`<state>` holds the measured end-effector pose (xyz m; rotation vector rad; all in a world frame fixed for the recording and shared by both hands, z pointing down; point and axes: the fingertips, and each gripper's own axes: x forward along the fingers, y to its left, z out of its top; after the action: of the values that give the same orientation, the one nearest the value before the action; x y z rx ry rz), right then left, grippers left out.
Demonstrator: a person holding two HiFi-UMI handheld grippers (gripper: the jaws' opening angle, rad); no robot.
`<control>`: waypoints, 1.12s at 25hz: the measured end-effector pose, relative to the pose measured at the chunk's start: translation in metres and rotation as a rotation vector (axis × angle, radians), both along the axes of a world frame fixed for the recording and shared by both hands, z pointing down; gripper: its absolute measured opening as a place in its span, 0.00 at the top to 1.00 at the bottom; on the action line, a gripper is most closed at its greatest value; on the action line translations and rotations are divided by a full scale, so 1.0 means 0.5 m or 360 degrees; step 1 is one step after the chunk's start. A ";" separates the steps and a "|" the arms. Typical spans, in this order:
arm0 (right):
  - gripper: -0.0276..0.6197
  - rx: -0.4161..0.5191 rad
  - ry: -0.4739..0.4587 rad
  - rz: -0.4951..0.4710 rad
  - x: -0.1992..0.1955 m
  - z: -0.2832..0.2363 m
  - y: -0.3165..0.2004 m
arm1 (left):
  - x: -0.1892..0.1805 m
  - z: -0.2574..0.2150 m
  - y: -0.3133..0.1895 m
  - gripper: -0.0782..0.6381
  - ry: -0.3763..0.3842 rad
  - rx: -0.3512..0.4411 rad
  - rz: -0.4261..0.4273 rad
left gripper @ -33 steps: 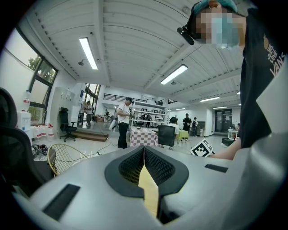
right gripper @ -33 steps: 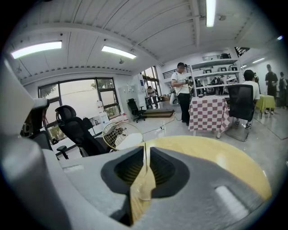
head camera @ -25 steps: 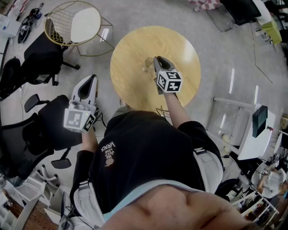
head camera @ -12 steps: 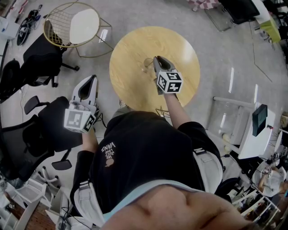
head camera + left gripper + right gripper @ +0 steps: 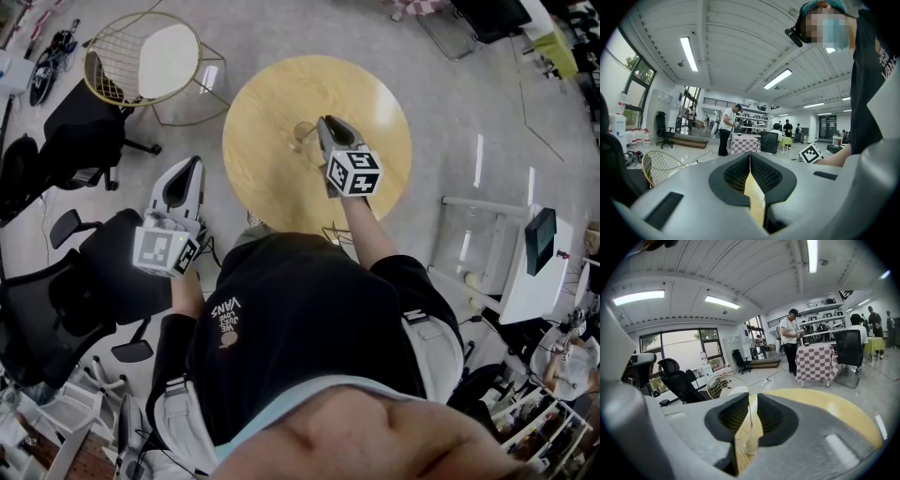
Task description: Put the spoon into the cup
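The round wooden table (image 5: 281, 187) fills the middle of the head view, bare but for one cup; the left gripper (image 5: 191, 163) hangs off its edge over the floor, its jaws pressed together on nothing, idle; the right gripper (image 5: 327, 123) reaches over the table with its tips just beside the cup (image 5: 304, 134), a small clear glass standing upright; in the right gripper view the jaws are drawn to a narrow slit on a thin pale strip, which I take for the spoon (image 5: 750, 414), with the glass showing below it through the gap; no spoon lies on the table; it is probably light, stiff and slippery, best pinched on the handle; the glass looks fragile and easy to tip, so the spoon should go in gently.
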<state>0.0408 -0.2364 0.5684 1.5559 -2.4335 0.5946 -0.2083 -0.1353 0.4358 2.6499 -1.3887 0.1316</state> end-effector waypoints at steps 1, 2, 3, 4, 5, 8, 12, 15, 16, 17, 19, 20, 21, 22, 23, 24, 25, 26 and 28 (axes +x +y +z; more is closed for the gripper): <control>0.87 0.0006 -0.0006 0.0002 0.001 -0.004 0.001 | 0.002 0.001 0.000 0.89 -0.0001 0.0003 0.0012; 0.87 0.0014 -0.0013 0.0004 0.001 -0.008 0.002 | 0.003 0.002 -0.001 0.89 -0.0001 0.0005 0.0023; 0.87 0.0021 -0.0018 0.0005 0.002 -0.011 0.001 | 0.005 0.002 -0.002 0.89 0.0001 0.0005 0.0029; 0.87 0.0028 -0.0023 0.0007 0.003 -0.015 0.001 | 0.008 0.000 -0.003 0.89 0.0002 0.0004 0.0028; 0.87 0.0035 -0.0027 0.0010 0.005 -0.020 0.000 | 0.010 -0.002 -0.005 0.89 0.0003 0.0003 0.0026; 0.87 0.0051 -0.0033 0.0021 0.009 -0.031 -0.002 | 0.013 -0.006 -0.008 0.89 -0.0001 0.0003 0.0031; 0.87 0.0065 -0.0043 0.0030 0.012 -0.040 0.002 | 0.011 -0.004 -0.008 0.89 0.0003 0.0010 0.0042; 0.87 0.0082 -0.0054 0.0038 0.014 -0.050 0.003 | 0.016 -0.005 -0.011 0.89 0.0013 0.0011 0.0055; 0.87 0.0088 -0.0059 0.0042 0.016 -0.054 0.003 | 0.019 -0.005 -0.012 0.89 0.0010 0.0012 0.0063; 0.87 0.0094 -0.0065 0.0045 0.018 -0.058 0.004 | 0.022 -0.006 -0.013 0.89 0.0010 0.0013 0.0070; 0.87 0.0108 -0.0075 0.0045 0.020 -0.067 0.007 | 0.028 -0.009 -0.015 0.89 0.0011 0.0017 0.0080; 0.87 0.0118 -0.0080 0.0041 0.020 -0.072 0.009 | 0.031 -0.011 -0.015 0.89 0.0011 0.0021 0.0086; 0.88 0.0129 -0.0083 0.0036 0.021 -0.077 0.011 | 0.034 -0.012 -0.016 0.89 0.0010 0.0025 0.0096; 0.88 0.0139 -0.0085 0.0031 0.021 -0.082 0.013 | 0.036 -0.011 -0.016 0.89 0.0008 0.0028 0.0110; 0.89 0.0147 -0.0086 0.0026 0.021 -0.086 0.015 | 0.039 -0.009 -0.018 0.89 0.0006 0.0032 0.0123; 0.89 0.0154 -0.0085 0.0023 0.022 -0.090 0.016 | 0.043 -0.009 -0.020 0.89 0.0006 0.0033 0.0132; 0.89 0.0161 -0.0082 0.0020 0.023 -0.093 0.017 | 0.046 -0.011 -0.023 0.89 0.0008 0.0035 0.0137; 0.89 0.0166 -0.0079 0.0017 0.023 -0.095 0.018 | 0.050 -0.012 -0.025 0.89 0.0009 0.0037 0.0147; 0.89 0.0174 -0.0071 0.0016 0.025 -0.100 0.022 | 0.059 -0.013 -0.027 0.89 0.0007 0.0044 0.0175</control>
<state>0.0533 -0.2255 0.5184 1.6132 -2.5320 0.5116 -0.1788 -0.1489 0.4294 2.7477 -1.2522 0.1194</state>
